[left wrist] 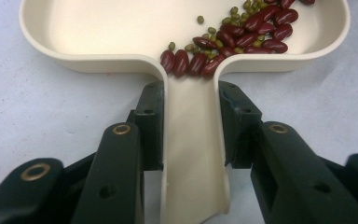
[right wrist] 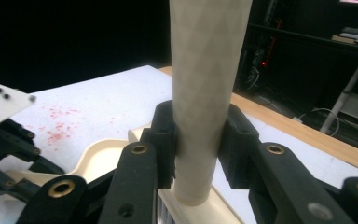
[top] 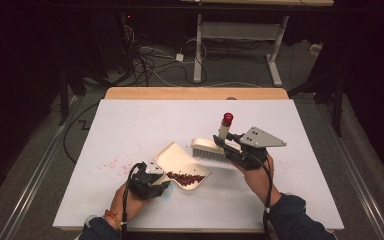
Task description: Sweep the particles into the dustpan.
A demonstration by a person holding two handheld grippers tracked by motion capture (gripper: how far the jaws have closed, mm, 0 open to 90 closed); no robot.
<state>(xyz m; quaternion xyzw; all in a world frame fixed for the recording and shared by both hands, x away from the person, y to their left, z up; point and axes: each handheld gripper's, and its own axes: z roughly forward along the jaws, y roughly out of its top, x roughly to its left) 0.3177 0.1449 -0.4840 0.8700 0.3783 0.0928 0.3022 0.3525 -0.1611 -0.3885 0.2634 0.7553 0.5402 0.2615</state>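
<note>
A cream dustpan point(top: 180, 159) lies on the white table top, with dark red beans point(top: 185, 178) and small green ones piled at its near end. My left gripper point(top: 160, 179) is shut on the dustpan's handle point(left wrist: 191, 154), which runs between the jaws toward the beans point(left wrist: 235, 37). My right gripper point(top: 223, 142) is shut on the upright cream handle point(right wrist: 205, 79) of a brush point(top: 208, 149). The handle has a red tip point(top: 227, 119). The bristles hang just behind the pan's far right side.
Small red specks point(top: 111, 162) are scattered on the white cover point(top: 130, 125) left of the dustpan. A wooden table edge point(top: 195, 93) runs along the back. Beyond it are cables and a desk frame point(top: 198, 45) on the floor.
</note>
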